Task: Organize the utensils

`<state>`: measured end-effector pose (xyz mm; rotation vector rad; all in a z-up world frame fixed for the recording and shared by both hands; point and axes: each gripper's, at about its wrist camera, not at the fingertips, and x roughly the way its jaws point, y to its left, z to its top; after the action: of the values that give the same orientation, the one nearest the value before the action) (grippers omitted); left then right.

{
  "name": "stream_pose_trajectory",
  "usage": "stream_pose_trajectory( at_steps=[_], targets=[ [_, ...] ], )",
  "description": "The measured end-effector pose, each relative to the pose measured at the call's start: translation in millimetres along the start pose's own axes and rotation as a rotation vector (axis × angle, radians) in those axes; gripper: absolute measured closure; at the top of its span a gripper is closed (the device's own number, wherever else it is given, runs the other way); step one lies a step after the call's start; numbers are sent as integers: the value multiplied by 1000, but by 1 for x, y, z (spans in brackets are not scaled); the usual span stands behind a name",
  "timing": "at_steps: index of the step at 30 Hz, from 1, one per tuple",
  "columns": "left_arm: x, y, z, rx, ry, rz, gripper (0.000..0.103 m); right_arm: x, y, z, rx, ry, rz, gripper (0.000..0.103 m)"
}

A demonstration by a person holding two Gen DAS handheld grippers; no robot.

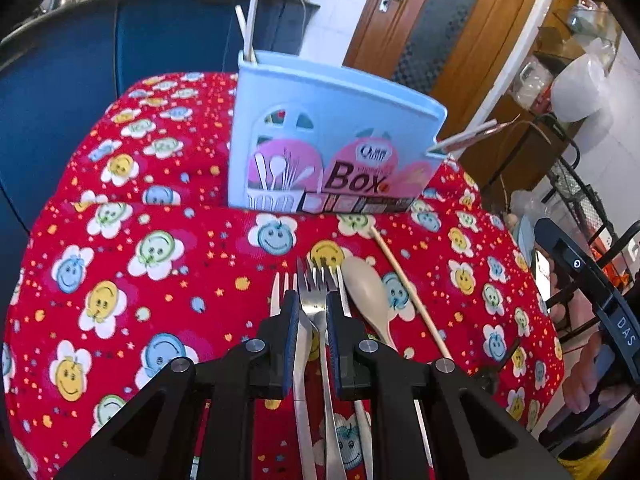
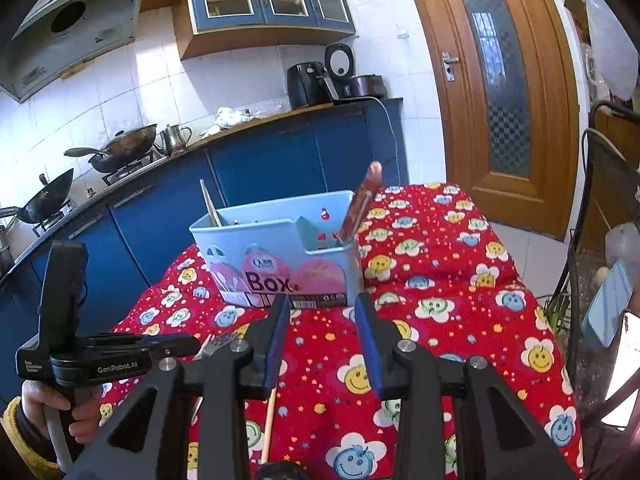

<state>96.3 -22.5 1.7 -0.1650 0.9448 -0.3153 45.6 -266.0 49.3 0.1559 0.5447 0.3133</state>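
A red cloth (image 1: 168, 208) printed with smiling flower faces in blue, yellow and green covers the tabletop, its fabric slightly rumpled into soft folds. Behind it run blue kitchen cabinets (image 2: 256, 160) under a wooden counter edge, white wall tiles, woks on a stove (image 2: 120, 148) and a brown wooden door (image 2: 500, 80) with a frosted glass panel. A pale blue plastic box (image 1: 332, 120) with arched cut-outs and a pink label stands upright on the cloth; chopsticks (image 1: 248, 28) lean in its far left corner and a red-handled utensil (image 2: 360, 204) leans in its right compartment. In front of the box lie loose utensils side by side: a white plastic fork (image 1: 279, 292), a shiny metal fork (image 1: 316, 292), a beige spoon (image 1: 366, 292) with a smooth oval bowl, and a thin wooden stick (image 1: 408, 292) at a slant. The left gripper (image 1: 313, 312) is clamped on the metal fork, its blue pads pressed against the fork's neck just below the tines. The right gripper (image 2: 322, 320) hangs above the cloth with its jaws apart and nothing between them, pointing toward the box.
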Motion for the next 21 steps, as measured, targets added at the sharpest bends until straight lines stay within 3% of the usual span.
stream_pose_trajectory(
  at_steps=[13,15,17,21],
  targets=[
    [12,-6,-1,15,34,24,87,6,-14,-9,41,21,18,66],
    [12,-8,-2,18,31,32,85,6,-15,-10,46,22,21,66],
    [12,-8,-3,18,34,40,75,6,-17,-10,48,23,22,66],
    [15,-7,-5,18,39,40,74,7,-18,-11,49,24,23,66]
  ],
)
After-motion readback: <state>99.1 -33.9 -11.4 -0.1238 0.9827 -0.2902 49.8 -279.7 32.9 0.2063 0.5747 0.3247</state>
